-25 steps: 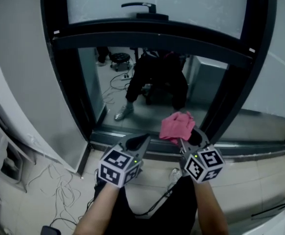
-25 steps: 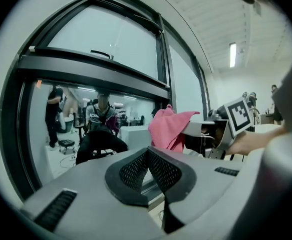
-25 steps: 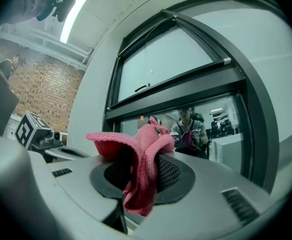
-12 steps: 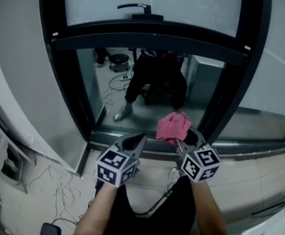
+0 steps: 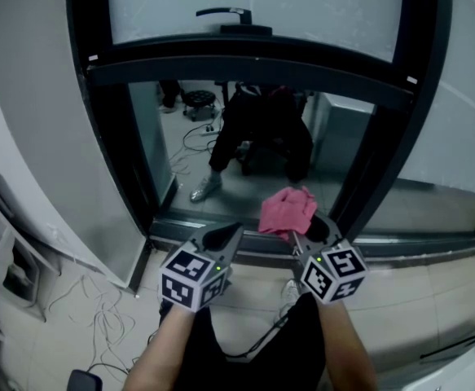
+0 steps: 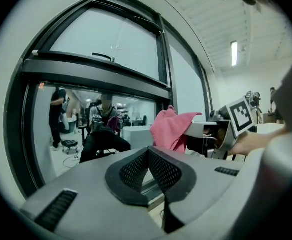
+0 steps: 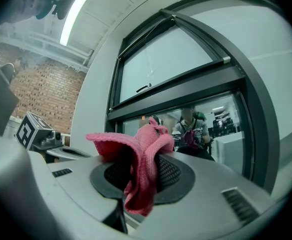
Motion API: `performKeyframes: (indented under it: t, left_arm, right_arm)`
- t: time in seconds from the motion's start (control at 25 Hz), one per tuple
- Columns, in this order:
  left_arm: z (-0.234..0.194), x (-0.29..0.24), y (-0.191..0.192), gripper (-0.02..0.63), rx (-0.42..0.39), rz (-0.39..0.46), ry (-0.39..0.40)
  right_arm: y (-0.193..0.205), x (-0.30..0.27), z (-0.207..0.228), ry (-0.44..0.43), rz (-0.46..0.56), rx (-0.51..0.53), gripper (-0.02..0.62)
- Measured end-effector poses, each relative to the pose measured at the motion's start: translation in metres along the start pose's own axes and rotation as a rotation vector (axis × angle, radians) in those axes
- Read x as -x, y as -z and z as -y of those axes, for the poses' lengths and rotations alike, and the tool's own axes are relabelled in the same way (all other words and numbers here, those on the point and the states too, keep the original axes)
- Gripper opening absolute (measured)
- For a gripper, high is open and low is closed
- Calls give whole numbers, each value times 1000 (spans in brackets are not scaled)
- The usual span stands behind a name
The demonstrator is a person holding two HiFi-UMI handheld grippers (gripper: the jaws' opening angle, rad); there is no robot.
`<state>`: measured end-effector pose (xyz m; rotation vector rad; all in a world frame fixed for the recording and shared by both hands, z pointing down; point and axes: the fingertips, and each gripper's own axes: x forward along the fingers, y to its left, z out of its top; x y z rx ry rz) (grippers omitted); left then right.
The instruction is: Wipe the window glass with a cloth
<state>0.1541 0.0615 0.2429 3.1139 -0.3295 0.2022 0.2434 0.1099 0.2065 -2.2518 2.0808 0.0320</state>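
Office; interior window glass (image 5: 343, 137), floor cables (image 5: 98, 316)

Grey left tool (image 5: 224, 236) and right tool (image 5: 304, 233) bear black-and-white marker cubes (image 5: 191, 278).

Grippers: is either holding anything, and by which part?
Right gripper is shut on the pink cloth, pinching a bunched fold with loose ends above and below the jaws. Left gripper is shut, empty.

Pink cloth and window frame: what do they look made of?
Pink cloth: soft matte knit or terry fabric, judging by its ribbed texture and limp folds. Window frame: probably dark painted metal, smooth with a faint sheen; plastic is possible.
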Motion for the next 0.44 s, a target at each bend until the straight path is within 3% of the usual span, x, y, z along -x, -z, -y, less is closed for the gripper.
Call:
performKeyframes:
  t: [0.44]
  left_arm:
    - [6, -1, 2, 5, 5, -2, 8]
  right_arm:
    - [-2, 1, 1, -8, 6, 9, 91]
